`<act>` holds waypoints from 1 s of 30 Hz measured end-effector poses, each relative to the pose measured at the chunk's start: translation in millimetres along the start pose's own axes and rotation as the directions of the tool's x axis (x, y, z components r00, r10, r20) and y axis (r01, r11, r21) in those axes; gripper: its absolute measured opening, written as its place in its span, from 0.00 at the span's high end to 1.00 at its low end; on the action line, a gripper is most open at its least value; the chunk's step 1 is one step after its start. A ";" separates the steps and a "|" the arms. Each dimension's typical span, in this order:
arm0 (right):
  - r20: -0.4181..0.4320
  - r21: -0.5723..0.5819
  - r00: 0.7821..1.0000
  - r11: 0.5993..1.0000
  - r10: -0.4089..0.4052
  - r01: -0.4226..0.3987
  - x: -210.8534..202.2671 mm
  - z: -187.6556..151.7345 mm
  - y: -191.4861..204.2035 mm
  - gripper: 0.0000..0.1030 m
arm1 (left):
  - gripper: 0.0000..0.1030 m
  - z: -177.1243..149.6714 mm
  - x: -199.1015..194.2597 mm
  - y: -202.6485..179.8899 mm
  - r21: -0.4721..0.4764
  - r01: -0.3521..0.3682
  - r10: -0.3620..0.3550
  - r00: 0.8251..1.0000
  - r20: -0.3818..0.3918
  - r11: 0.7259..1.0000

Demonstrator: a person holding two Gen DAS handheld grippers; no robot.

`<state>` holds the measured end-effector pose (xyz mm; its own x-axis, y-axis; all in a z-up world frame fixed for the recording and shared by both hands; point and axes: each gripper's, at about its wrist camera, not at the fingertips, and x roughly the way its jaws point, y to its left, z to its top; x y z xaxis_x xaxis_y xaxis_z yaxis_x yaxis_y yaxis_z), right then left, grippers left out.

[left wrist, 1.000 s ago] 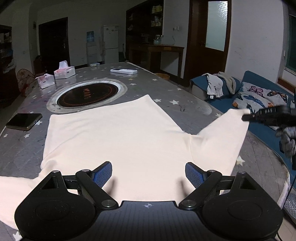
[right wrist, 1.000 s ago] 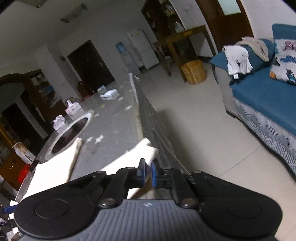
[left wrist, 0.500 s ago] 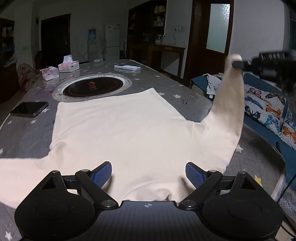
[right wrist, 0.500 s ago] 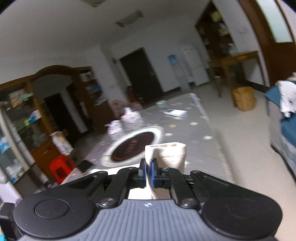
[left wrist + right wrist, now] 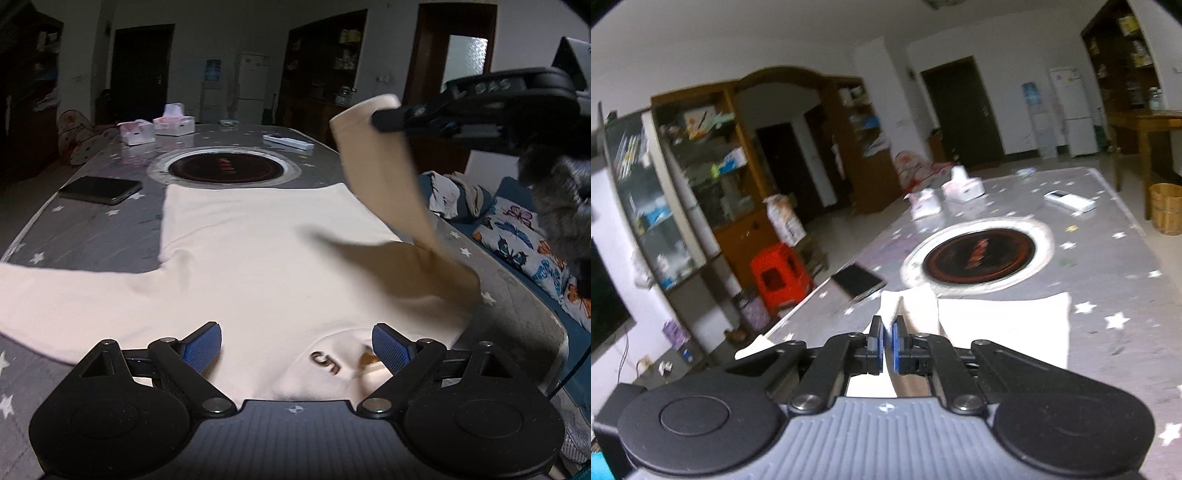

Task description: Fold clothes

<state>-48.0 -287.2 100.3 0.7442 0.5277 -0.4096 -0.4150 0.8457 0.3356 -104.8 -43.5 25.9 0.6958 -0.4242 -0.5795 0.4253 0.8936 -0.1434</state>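
A cream long-sleeved shirt (image 5: 266, 266) lies flat on the grey star-patterned table (image 5: 110, 221), collar toward me, its left sleeve (image 5: 55, 295) spread out. My left gripper (image 5: 295, 345) is open and empty, just above the collar. My right gripper (image 5: 887, 347) is shut on the cuff of the right sleeve (image 5: 916, 306). In the left wrist view it (image 5: 380, 120) holds that sleeve (image 5: 384, 173) high in the air over the shirt's right side.
A round hotplate (image 5: 225, 170) is set in the table beyond the shirt. A phone (image 5: 99, 190), two tissue boxes (image 5: 173, 123) and a remote (image 5: 288, 142) lie farther out. A blue sofa (image 5: 517, 229) stands off the table's right edge.
My right gripper has lifted the right sleeve off the table edge and carried it up and leftward over the shirt. My left gripper has drawn back toward the collar.
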 end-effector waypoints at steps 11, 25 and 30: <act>-0.178 -0.035 0.983 0.998 0.053 -0.060 54.5 -47.9 37.9 0.90 | 0.11 -10.0 -13.4 16.8 -0.054 -0.044 0.045 0.999 0.007 0.998; -0.253 -0.114 0.963 0.992 -0.089 0.061 5.2 -61.6 -1.7 0.74 | 0.11 3.2 -11.3 15.8 -0.061 -0.056 0.058 0.998 0.038 0.997; -0.269 -0.068 0.951 0.988 -0.151 0.137 -10.7 -79.3 -32.1 0.73 | 0.11 14.9 -0.2 3.5 -0.027 -0.028 0.029 0.998 0.048 0.999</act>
<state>-84.2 -313.7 26.6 0.6299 0.3960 -0.6681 -0.3432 0.9136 0.2179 -94.9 -42.4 37.5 0.7352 -0.4046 -0.5439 0.3902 0.9087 -0.1484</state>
